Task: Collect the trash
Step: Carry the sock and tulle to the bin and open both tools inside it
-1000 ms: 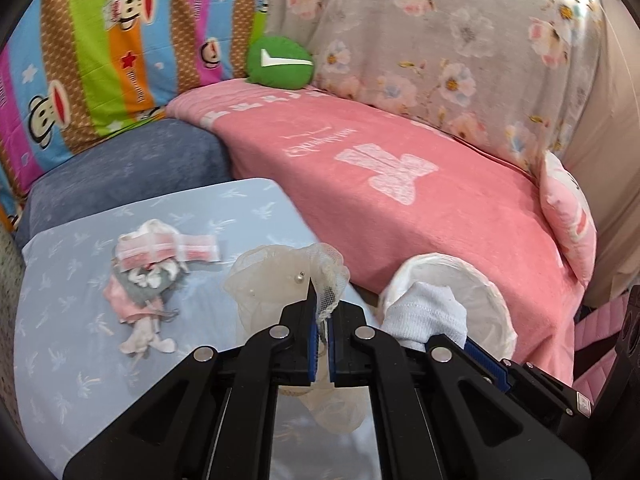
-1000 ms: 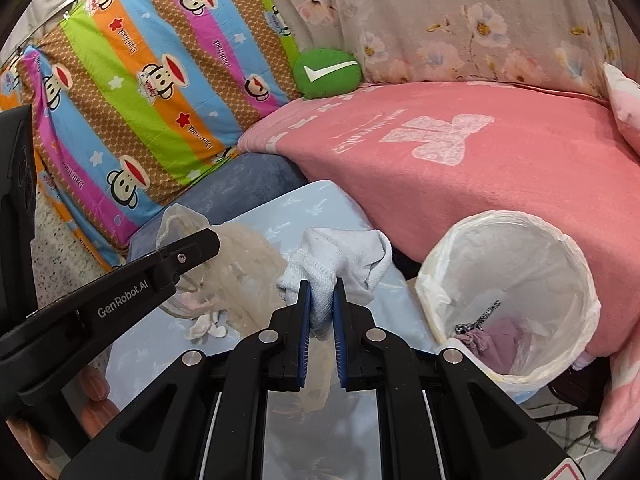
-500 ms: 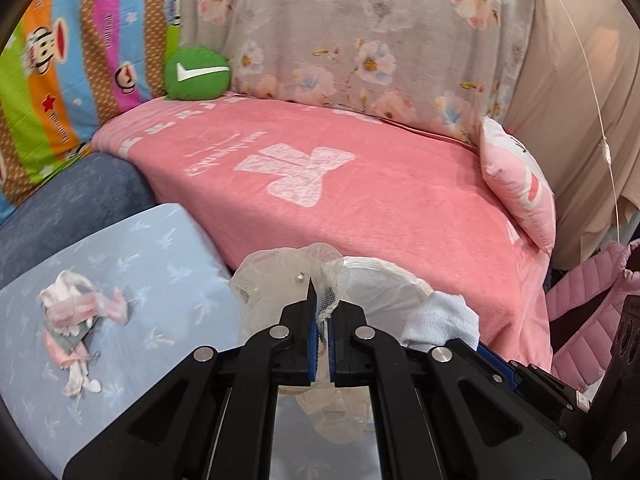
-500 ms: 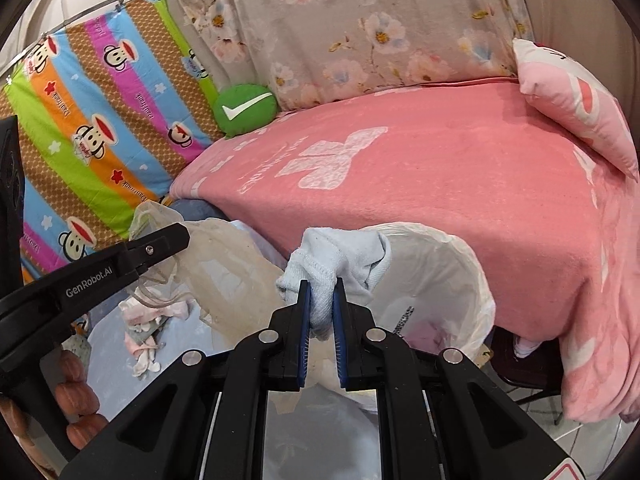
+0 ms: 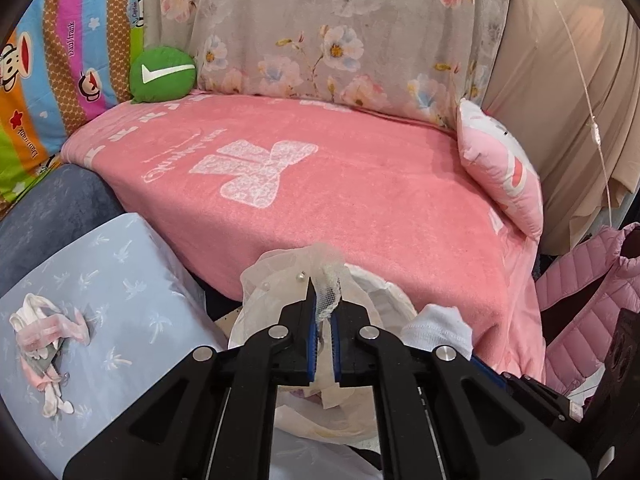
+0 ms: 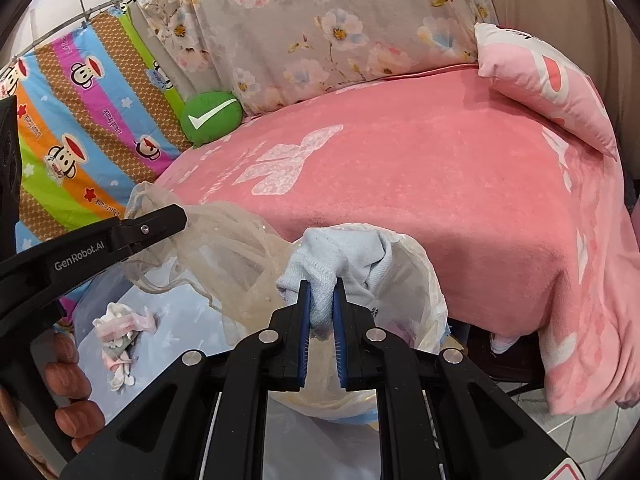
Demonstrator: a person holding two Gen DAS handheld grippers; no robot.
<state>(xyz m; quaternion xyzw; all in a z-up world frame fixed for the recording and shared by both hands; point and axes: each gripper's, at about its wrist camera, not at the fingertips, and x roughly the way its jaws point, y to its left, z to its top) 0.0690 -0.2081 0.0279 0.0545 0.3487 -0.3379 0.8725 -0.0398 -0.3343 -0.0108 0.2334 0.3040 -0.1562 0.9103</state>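
Note:
My left gripper (image 5: 323, 300) is shut on a sheer beige mesh cloth (image 5: 280, 280), held over the white-lined trash bin (image 5: 384, 300). In the right wrist view the same cloth (image 6: 224, 244) hangs from the left gripper (image 6: 176, 216). My right gripper (image 6: 320, 292) is shut on a pale blue sock (image 6: 344, 256), held over the bin's mouth (image 6: 424, 280). The sock also shows in the left wrist view (image 5: 436, 328). A pink and white crumpled scrap pile (image 5: 48, 332) lies on the light blue table (image 5: 120, 280); it also shows in the right wrist view (image 6: 120, 328).
A pink blanket covers the sofa (image 5: 360, 200) behind the bin. A green round cushion (image 5: 162, 76) and a pink pillow (image 5: 500, 176) lie on it. A pink padded jacket (image 5: 580, 280) hangs at the right. Tiled floor (image 6: 592, 432) shows at lower right.
Both grippers moved right from over the table to over the bin, carrying the mesh cloth and the sock. The scrap pile stayed on the table.

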